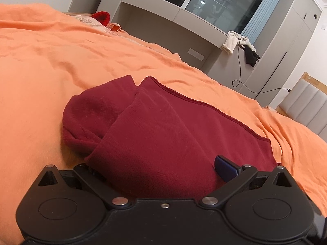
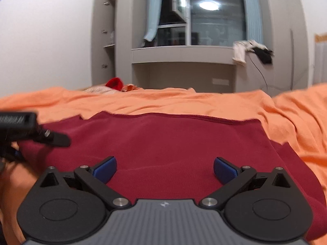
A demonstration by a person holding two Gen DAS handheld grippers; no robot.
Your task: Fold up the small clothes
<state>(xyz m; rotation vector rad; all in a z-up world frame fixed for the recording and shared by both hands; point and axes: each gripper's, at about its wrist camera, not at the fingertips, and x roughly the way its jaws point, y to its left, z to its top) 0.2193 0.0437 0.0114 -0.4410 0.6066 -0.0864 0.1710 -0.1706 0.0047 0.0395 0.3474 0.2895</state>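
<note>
Nearest, the right gripper (image 2: 165,168) is seen with its blue pads spread wide and nothing held between them, low over the dark red garment (image 2: 163,143). The left gripper (image 1: 157,169) is also spread wide, but red cloth is draped over its near side: only its right pad is visible, the other is hidden, so whether anything is pinched cannot be told. The garment is laid on the orange bedsheet (image 1: 51,71), and its left part is seen doubled over into a thick roll in the left wrist view, while a flat panel with a stitched hem is stretched to the right. The task is judged partly done: one side fold appears made, and the right side and the final halving are judged still to be done. Farther off, the sheet is rumpled, and a bright red item (image 2: 114,83) is lying at the far edge of the bed. Beyond, grey built-in cabinets, a dark window (image 2: 214,16) with pale blue curtains, and clothes hung over the ledge (image 2: 251,51) are seen.
</note>
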